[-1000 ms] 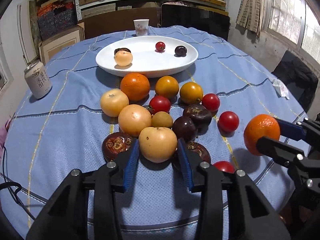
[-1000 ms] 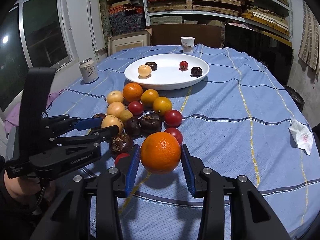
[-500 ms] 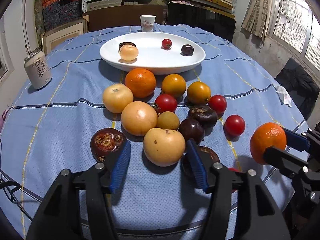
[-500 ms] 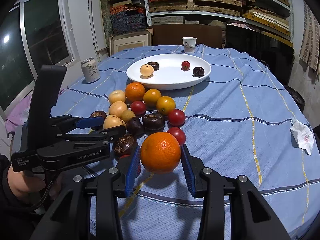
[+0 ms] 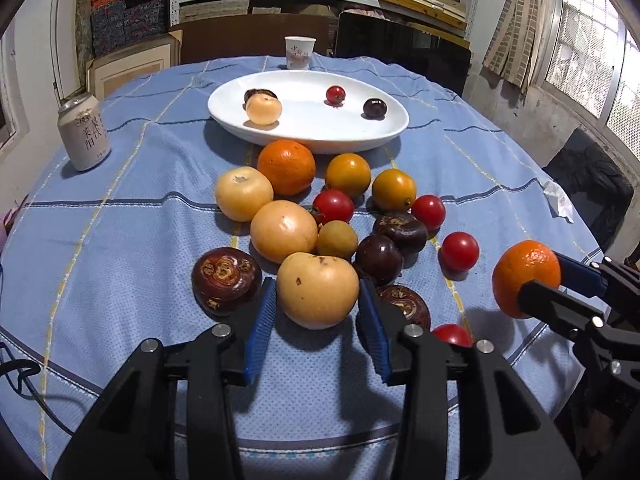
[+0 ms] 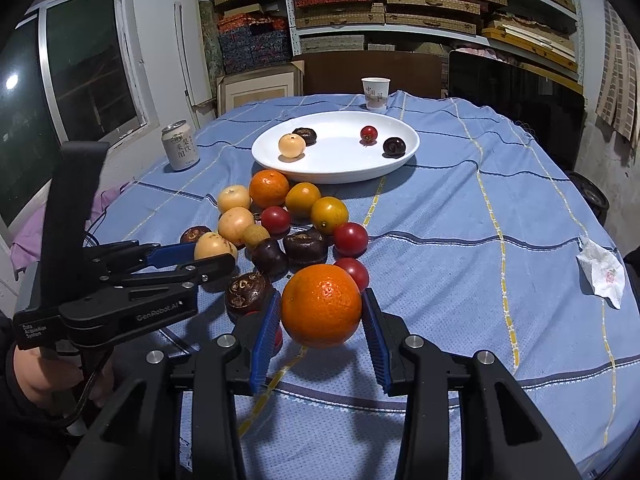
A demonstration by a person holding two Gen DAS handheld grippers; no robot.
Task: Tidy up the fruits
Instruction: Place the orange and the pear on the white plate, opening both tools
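Note:
A pile of fruit lies on the blue cloth in front of a white plate (image 5: 384, 132) (image 6: 400, 160) that holds several small fruits. My left gripper (image 5: 318, 304) has its blue pads on both sides of a pale yellow pear (image 5: 318, 290) (image 6: 214, 246) at the near edge of the pile; the pear rests on the cloth. My right gripper (image 6: 322, 312) is shut on an orange (image 6: 322, 306) (image 5: 524, 282) and holds it above the cloth, to the right of the pile.
A drink can (image 5: 84, 138) stands at the left. A paper cup (image 5: 300, 52) stands behind the plate. A crumpled tissue (image 6: 602, 272) lies at the right. Dark mangosteens (image 5: 226, 276), red tomatoes (image 5: 459, 251) and another orange (image 5: 286, 166) crowd around the pear.
My left gripper drew back and opened wider half a second ago, and has now closed in around the pear again. The right gripper holds the orange almost still.

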